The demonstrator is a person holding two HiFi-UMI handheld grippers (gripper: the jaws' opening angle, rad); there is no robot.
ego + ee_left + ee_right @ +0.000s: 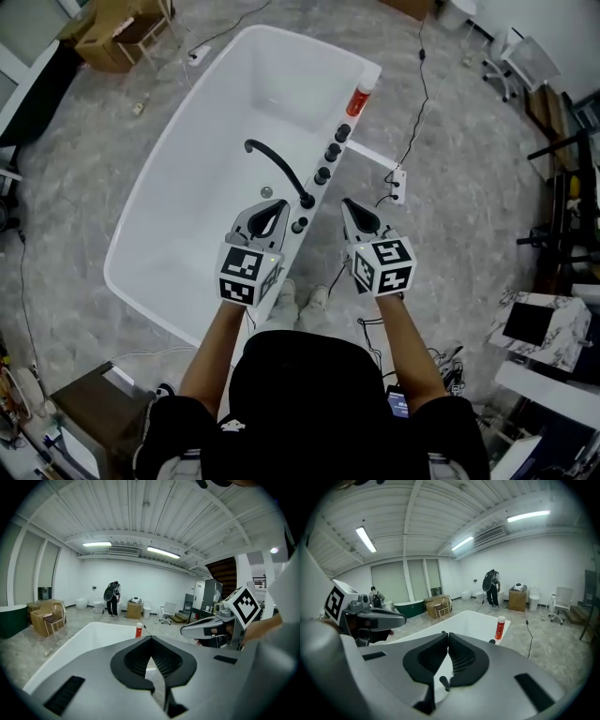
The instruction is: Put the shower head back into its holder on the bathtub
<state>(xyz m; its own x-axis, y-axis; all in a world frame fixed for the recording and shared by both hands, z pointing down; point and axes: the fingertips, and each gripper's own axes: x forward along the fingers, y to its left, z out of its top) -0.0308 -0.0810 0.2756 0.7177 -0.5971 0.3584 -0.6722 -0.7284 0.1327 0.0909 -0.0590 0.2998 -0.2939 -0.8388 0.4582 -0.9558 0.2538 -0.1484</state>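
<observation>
On tub rim, curved black shower head, left gripper, right gripper, fingers closed

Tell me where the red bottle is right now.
In the head view the red bottle stands at the far end of the bathtub's right-hand rim, just beyond the row of black knobs.

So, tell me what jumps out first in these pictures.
A big white bathtub fills the middle of the head view. A curved black fitting arches over it from the right rim, and a red bottle stands at the far corner. The left gripper and the right gripper hang shut and empty above its near end.
</observation>
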